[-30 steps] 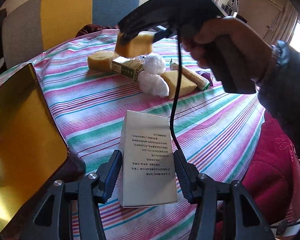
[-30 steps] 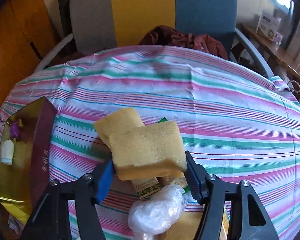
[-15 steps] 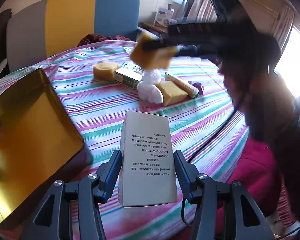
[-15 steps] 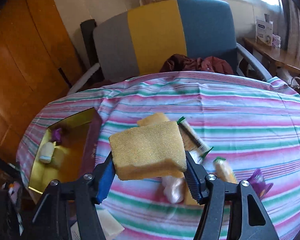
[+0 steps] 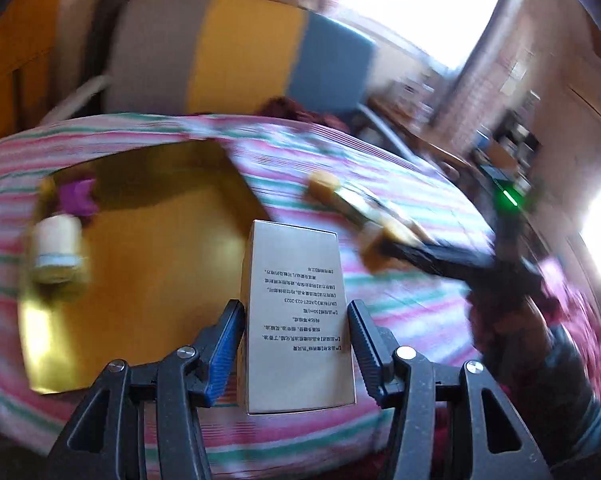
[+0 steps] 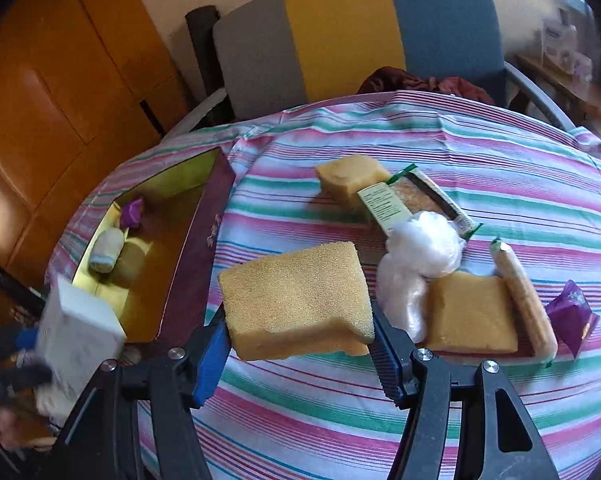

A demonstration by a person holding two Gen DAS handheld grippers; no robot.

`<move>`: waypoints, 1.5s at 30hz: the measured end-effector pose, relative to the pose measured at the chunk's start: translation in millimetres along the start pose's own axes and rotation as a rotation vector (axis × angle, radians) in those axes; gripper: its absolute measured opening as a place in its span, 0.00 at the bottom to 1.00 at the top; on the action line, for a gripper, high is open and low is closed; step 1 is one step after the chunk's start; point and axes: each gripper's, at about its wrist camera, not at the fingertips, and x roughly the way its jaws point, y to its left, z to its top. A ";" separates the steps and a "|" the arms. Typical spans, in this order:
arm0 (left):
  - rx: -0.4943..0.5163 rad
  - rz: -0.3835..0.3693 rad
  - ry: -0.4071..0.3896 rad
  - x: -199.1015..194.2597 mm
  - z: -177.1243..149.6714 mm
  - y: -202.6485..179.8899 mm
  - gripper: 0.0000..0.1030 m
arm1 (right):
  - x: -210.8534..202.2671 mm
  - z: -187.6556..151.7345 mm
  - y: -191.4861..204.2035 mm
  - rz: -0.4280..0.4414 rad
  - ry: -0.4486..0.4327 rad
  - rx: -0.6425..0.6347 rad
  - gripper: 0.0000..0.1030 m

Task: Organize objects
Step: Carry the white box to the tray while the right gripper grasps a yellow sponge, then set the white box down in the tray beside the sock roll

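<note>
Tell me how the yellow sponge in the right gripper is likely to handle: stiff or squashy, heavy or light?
The sponge probably squashes easily: its lower edge looks pinched in where the right gripper clamps it. It seems light, since it hangs clear of the table on that side grip alone. Its coarse, porous face should resist slipping.

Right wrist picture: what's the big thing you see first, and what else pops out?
A big yellow sponge jumps out first, pinched in the right gripper above the striped tablecloth. At far left the gold-lined box lies open with a few small things inside. The left gripper clamps a tall printed carton in front of that box.
</note>
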 end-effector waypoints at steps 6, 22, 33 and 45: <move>-0.154 0.196 -0.033 -12.7 16.3 79.1 0.52 | 0.9 -4.0 14.2 0.015 0.004 -0.052 0.62; -0.219 0.414 0.092 29.5 -12.8 138.5 0.53 | -2.3 -2.9 21.0 0.016 -0.015 -0.069 0.62; -0.204 0.456 0.060 23.3 -9.6 134.1 0.55 | 0.9 -3.4 15.6 -0.007 -0.007 -0.038 0.62; -0.208 0.449 -0.036 -9.0 -10.2 133.5 0.55 | -11.4 12.2 61.4 0.026 -0.062 -0.070 0.62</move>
